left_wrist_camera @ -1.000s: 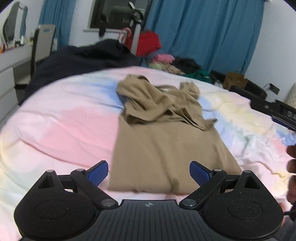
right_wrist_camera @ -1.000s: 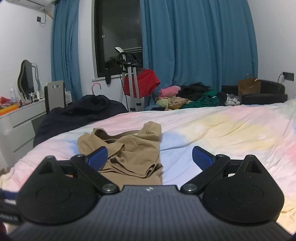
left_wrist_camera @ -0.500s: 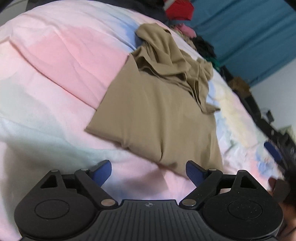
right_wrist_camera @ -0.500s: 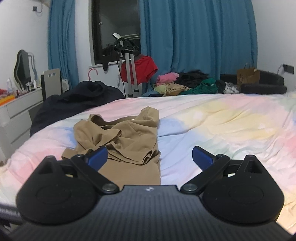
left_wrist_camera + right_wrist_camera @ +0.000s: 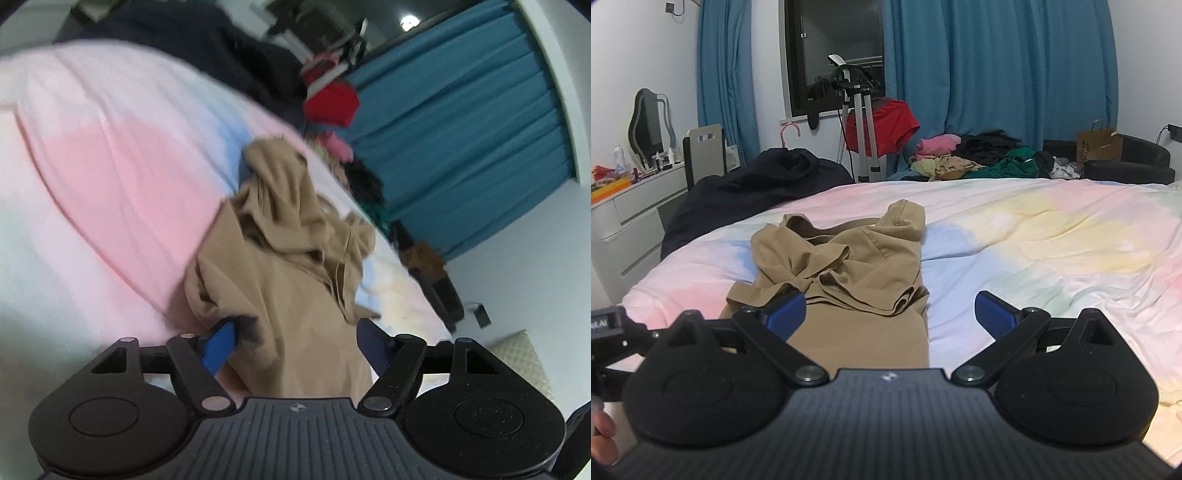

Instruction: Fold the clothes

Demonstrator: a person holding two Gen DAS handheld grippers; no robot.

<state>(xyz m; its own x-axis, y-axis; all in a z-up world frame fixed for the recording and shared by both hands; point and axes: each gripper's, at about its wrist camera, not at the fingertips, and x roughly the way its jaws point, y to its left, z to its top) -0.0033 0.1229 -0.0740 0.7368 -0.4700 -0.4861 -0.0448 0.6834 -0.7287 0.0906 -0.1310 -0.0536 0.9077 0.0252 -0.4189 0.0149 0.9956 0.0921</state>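
Tan fabric, a garment (image 5: 295, 295) with its far half bunched in folds, lies on the pastel bedsheet (image 5: 110, 177) straight ahead of both claws. White letters on a black part at the left edge of the right wrist view are too cut off to read, and print on the brown paper bag (image 5: 1099, 144) far off to the right is too small to make out. The left gripper (image 5: 297, 341) is rolled and tilted down over the garment's near edge, its jaws closing with cloth between them, not yet pinched. The right gripper (image 5: 890, 315) hangs released and level, the garment's right edge between its blue pads.
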